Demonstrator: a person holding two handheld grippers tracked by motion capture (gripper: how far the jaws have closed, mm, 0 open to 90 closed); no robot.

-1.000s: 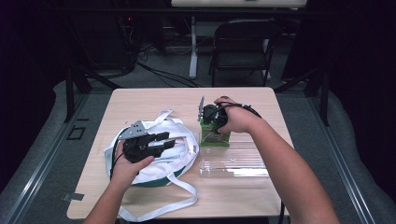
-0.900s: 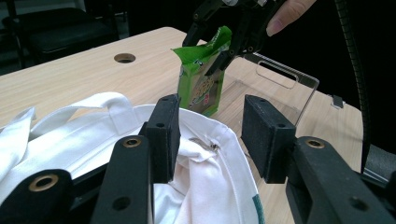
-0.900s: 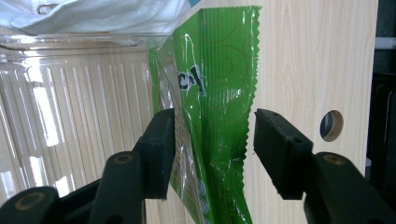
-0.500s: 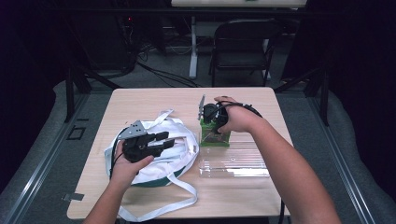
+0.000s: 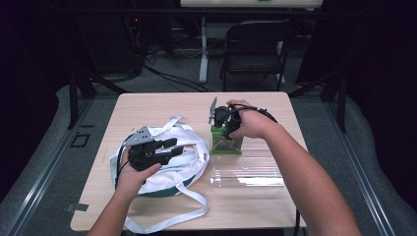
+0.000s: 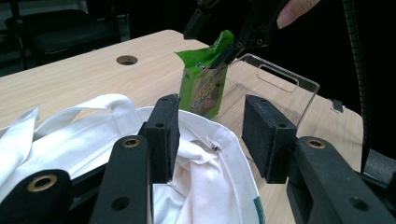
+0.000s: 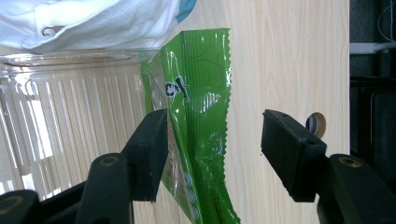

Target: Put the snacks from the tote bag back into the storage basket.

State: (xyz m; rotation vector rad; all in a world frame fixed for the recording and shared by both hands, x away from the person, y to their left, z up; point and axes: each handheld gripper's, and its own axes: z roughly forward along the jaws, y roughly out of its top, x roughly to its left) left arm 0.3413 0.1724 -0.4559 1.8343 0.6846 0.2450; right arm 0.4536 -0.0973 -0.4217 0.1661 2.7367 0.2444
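High view: overhead, facing forward and down across the worktop. Left gripper view: close, level, over the white bag. Right gripper view: close, downward. All share the green packet.

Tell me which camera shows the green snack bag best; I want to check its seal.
The right gripper view: the green snack bag is close, its crimped zigzag edge sharp. The left gripper view shows it upright and farther off beside the clear tray. The high view shows it small, partly behind a hand.
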